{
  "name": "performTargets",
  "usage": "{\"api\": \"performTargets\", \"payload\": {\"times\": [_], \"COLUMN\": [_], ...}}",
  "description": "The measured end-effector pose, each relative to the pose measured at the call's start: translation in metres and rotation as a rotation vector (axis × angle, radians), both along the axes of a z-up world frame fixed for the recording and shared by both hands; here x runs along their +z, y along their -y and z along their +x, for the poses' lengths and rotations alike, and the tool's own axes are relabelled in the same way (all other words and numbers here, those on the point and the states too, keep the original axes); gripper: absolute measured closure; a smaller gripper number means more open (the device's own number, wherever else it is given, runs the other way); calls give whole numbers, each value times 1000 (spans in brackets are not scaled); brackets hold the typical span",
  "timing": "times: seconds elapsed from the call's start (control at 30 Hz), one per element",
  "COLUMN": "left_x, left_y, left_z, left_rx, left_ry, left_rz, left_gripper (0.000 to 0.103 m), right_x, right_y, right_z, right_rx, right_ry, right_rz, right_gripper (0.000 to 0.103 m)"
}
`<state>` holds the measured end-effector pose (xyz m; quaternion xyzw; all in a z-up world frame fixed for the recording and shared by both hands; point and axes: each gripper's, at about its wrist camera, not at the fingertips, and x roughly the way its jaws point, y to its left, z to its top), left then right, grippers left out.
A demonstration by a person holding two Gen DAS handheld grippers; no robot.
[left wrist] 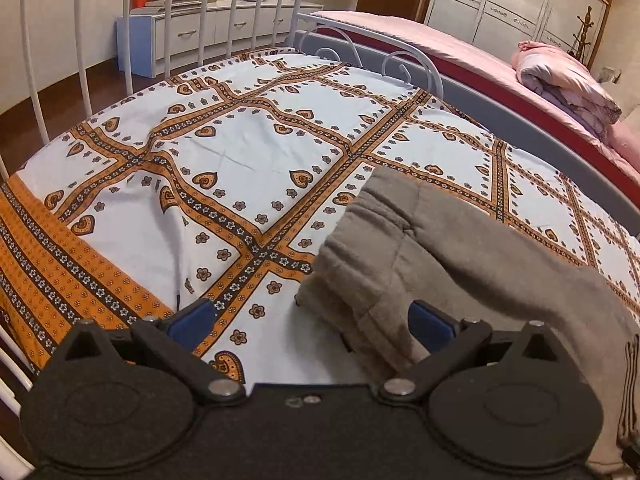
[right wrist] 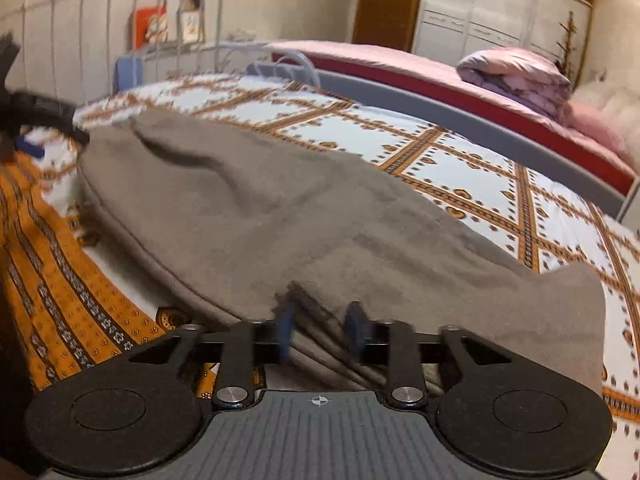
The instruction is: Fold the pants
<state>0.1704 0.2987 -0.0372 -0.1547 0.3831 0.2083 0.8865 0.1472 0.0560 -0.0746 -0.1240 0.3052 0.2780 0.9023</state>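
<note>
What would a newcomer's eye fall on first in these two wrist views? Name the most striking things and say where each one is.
The grey-brown pants stand out first, sprawled across the near side of the bed, with the right gripper partly closed around their near edge. Beneath them the orange, heart-patterned bedsheet covers the bed. The left gripper hangs open at the pants' waistband end, one finger under the cloth.
</note>
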Motion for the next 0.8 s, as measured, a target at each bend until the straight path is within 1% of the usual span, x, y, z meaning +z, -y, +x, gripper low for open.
{"api": "performTargets", "payload": {"times": [0.03,0.07,0.13,0.17,0.23,0.27,0.33,0.37,0.4,0.43,0.47,0.5,0.53,0.57,0.6,0.63,0.67,0.7,0.73,0.77,0.8], "left_x": [0,-1,-2,-3,-3,-4,-5,-5,-5,-5,-5,-5,-4,-4,-5,-5,-5,-5,-5,-5,-5], "left_y": [0,-1,-4,-6,-9,-10,-11,-11,-11,-10,-9,-8,-7,-6,-6,-6,-6,-6,-5,-4,-3], "left_z": [-1,-3,-4,-5,-7,-7,-7,-7,-6,-6,-5,-5,-5,-4,-3,-2,-2,-2,-3,-3,-3], "left_rx": [-2,0,6,10,22,26,31,31,30,28,24,19,14,8,5,7,12,13,12,7,-1], "left_ry": [-1,-3,-10,-13,-15,-15,-20,-22,-23,-24,-24,-23,-22,-22,-24,-27,-28,-28,-28,-30,-32], "left_rz": [1,2,4,1,-4,-8,-13,-15,-15,-13,-12,-11,-7,-4,-3,-5,-10,-16,-18,-14,-8], "left_gripper": [6,6,6,6,6,6,6,6,6,6,6,6,6,6,6,6,6,6,6,6,6], "right_x": [-1,-2,-4,-6,-9,-10,-12,-12,-12,-11,-7,-2,8,17,23,24,19,10,-7,-15,-14], "right_y": [-4,-5,-7,-7,-6,-6,-5,-7,-8,-8,-4,3,10,15,15,10,4,-4,-15,-16,-15], "right_z": [-1,-3,-6,-4,2,6,11,11,11,11,13,15,12,4,-2,-8,-10,-8,-2,-1,-3], "right_rx": [12,18,38,42,15,-6,-4,4,18,20,8,-19,-36,-23,15,82,129,167,175,156,139], "right_ry": [13,23,37,19,3,0,-14,-6,4,5,-4,-2,30,79,111,120,104,60,-3,-1,12], "right_rz": [-5,-12,-18,-17,-27,-42,-53,-64,-76,-71,-34,21,83,126,143,141,126,90,11,-1,23], "right_gripper": [55,48,48,48,57,64,64,65,73,76,84,87,87,87,87,87,87,87,87,86,86]}}
